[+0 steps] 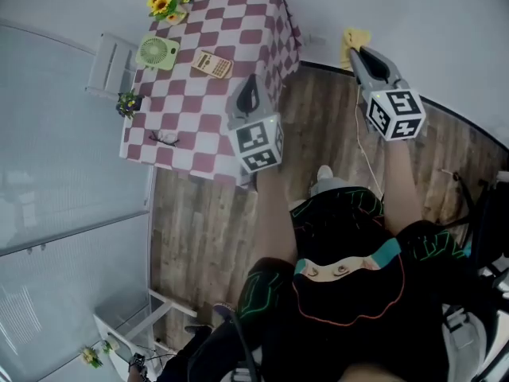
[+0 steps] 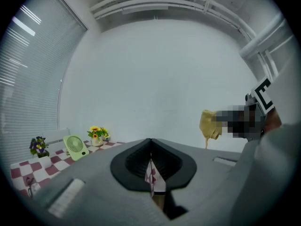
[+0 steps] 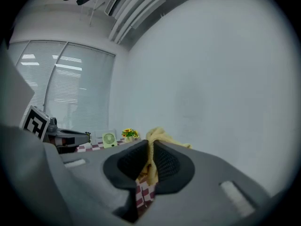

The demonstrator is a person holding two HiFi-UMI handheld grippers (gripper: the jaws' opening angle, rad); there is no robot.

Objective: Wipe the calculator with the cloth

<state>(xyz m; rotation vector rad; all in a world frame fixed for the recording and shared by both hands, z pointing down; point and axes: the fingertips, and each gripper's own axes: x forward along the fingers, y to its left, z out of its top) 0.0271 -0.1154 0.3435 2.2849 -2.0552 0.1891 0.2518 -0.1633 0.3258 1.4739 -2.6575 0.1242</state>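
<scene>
Checked table (image 1: 199, 126), left gripper (image 1: 251, 82) hung over its near edge with jaws pressed together on nothing, right gripper (image 1: 356, 52) off to the side pinched the yellow cloth (image 1: 355, 37) — only a bunched fold showed, calculator (image 1: 211, 64) lay on the table, well apart from both.

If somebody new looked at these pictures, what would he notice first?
The red-and-white checked tablecloth at upper left catches the eye first, with a tan rectangular calculator lying on it beside a small green fan. Further right, away from it, the right gripper holds a crumpled yellow cloth in its fingers.
</scene>
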